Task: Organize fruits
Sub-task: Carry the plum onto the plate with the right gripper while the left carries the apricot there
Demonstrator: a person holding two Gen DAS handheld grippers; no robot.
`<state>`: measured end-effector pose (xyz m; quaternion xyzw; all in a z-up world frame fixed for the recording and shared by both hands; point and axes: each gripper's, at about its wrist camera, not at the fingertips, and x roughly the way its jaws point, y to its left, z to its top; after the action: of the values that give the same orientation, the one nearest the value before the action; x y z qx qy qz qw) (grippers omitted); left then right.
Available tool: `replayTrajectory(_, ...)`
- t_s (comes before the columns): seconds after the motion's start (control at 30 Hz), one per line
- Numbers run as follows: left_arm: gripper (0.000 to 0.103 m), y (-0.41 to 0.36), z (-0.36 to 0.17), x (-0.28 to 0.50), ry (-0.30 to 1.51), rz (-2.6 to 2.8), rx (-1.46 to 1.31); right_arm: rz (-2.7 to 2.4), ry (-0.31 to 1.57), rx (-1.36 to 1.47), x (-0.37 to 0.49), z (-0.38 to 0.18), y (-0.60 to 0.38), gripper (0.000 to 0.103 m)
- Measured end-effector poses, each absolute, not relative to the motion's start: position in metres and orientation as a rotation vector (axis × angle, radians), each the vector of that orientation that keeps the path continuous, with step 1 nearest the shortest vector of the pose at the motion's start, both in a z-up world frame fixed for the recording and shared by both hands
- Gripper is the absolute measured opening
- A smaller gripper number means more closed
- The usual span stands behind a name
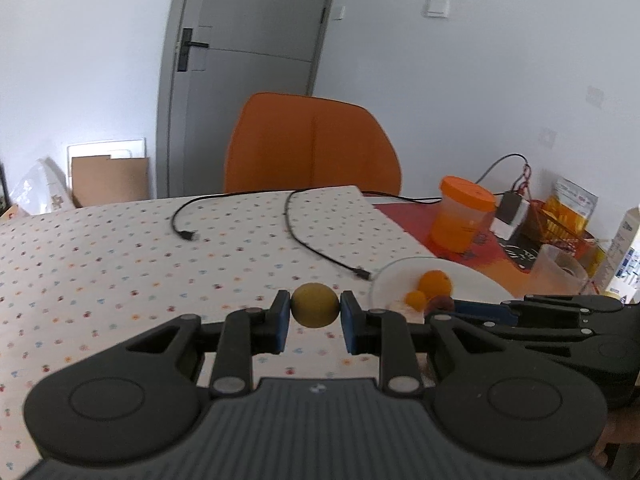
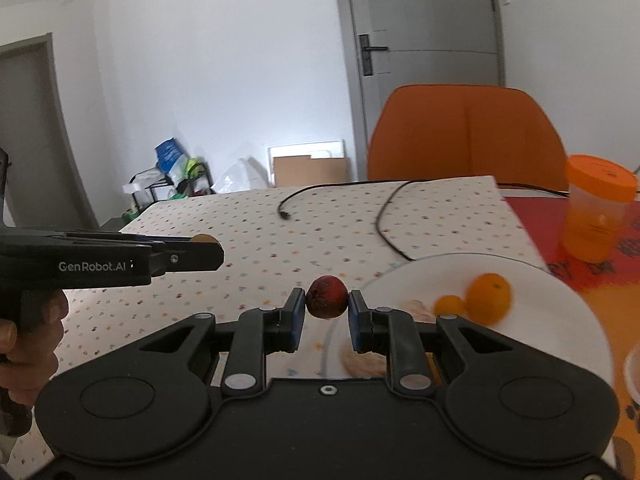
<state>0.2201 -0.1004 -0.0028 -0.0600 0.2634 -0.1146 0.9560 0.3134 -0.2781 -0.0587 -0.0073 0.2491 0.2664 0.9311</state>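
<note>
A yellow-green round fruit sits clamped between the blue pads of my left gripper, held above the dotted tablecloth. My right gripper is shut on a dark red round fruit. A white plate lies to the right and holds a large orange, a small orange and a pale piece near its front. In the left wrist view the plate shows with the large orange and small orange. The right gripper reaches in there from the right, its red fruit partly hidden.
Two black cables lie across the dotted cloth. An orange-lidded jar, boxes and a clear cup crowd the right side on a red mat. An orange chair stands behind the table. A hand holds the left gripper.
</note>
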Motion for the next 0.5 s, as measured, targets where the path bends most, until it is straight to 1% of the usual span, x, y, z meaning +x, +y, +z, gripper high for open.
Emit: replayTrajectory(0.5,0.025,-0.159,0.003,0.218,0.530,-0.324,-0.060,0.452,0.481,0.047,0.296,-0.059,-0.343,0.021)
